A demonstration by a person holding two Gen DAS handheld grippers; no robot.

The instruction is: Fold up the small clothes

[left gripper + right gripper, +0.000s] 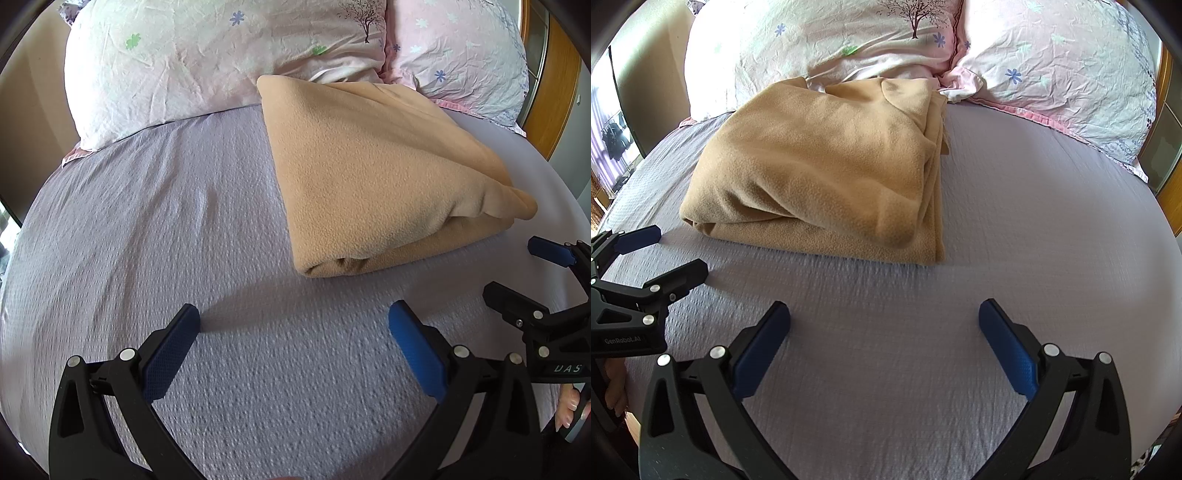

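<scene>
Tan fleece garment, folded into a thick soft bundle, lies on my bed's lilac waffle-textured bedspread, its far edge touching two crinkled pink floral pillows at the headboard end. My left gripper hovers over bare bedspread near the bundle's front corner, jaws wide, holding nothing. My right gripper is beside it, jaws also wide and empty, blue ribbed pads clear of the fleece.
</scene>
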